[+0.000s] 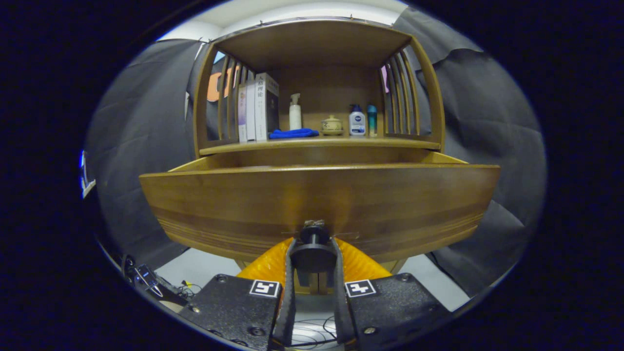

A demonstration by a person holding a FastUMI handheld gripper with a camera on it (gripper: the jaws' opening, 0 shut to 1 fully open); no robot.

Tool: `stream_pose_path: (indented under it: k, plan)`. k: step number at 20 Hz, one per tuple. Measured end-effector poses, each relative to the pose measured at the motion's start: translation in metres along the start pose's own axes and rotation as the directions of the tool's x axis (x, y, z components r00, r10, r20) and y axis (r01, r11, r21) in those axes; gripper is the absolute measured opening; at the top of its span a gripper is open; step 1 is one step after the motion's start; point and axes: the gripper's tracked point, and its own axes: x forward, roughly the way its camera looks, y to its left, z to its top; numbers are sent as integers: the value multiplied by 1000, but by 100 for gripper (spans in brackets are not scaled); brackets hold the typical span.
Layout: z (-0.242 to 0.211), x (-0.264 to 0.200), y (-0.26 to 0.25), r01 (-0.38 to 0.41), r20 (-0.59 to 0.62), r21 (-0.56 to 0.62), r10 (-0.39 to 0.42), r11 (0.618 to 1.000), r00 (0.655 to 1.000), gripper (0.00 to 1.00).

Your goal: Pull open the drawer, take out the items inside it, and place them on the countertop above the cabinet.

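While clamped on the knob, state is as below:

gripper (313, 253): closed on the knob (313, 239), one finger pressing each side of its dark round head
knob: centre of the drawer front, low on the panel
drawer (319, 200): pulled out toward the near side, front panel right up against the fingers; side walls run back into the cabinet
drawer contents: cannot tell, front panel blocks the inside
countertop (317, 143): just above and behind the drawer, under the cabinet's roofed shelf
on countertop, left to right: books (258, 107) upright at far left, blue cloth (293, 133), white pump bottle (295, 113), small lidded pot (332, 125), white bottle (357, 121), teal bottle (372, 120)
cabinet sides: slatted rails left and right
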Motion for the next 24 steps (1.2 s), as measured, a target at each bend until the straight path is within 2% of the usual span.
stream_pose_path:
  k: [8, 13, 14, 17, 21, 24]
  plan:
    - [-23, -35, 3, -38, -38, -30, 37, 999, 999, 36]
    - [-26, -38, 1, -22, -83, -43, 18, 999, 996, 36]
    - [-25, -39, -2, -13, -89, -63, 8, 998, 996, 40]
    - [-6, -51, 2, -49, -73, -98, 42, 994, 996, 66]
    - [18, -74, 8, -117, -87, -80, 110, 990, 990, 100]
    - [42, -81, 13, -147, -96, -47, 142, 988, 985, 100]
